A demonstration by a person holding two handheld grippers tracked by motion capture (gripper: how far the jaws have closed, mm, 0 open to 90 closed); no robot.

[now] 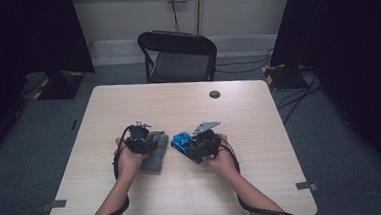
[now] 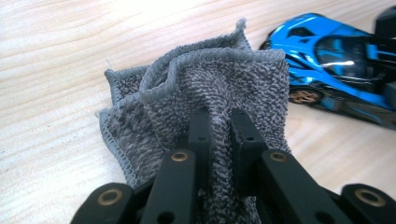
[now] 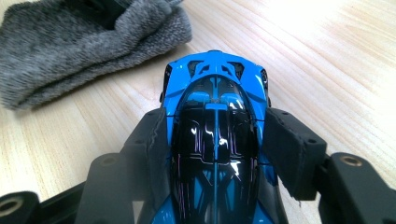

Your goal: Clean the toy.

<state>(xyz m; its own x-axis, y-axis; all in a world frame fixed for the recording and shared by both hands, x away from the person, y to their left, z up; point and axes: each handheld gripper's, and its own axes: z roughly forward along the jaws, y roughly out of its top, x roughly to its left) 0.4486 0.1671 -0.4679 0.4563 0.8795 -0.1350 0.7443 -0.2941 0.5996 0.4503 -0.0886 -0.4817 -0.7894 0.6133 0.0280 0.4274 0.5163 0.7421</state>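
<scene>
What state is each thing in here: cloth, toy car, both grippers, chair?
Grey cloth: bunched, a fold pinched, partly on the table.
Blue toy car: clamped by its sides, beside the cloth.
Left gripper: shut on the cloth.
Right gripper: shut on the car.
Black chair: unfolded, behind the table.

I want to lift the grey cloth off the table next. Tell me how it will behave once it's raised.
The cloth will likely droop: it already bunches into soft folds where the left tool pinches it. It looks light, being thin knit with stitched edges. It probably won't slip, since the fuzzy weave is clamped between the closed jaws.
</scene>
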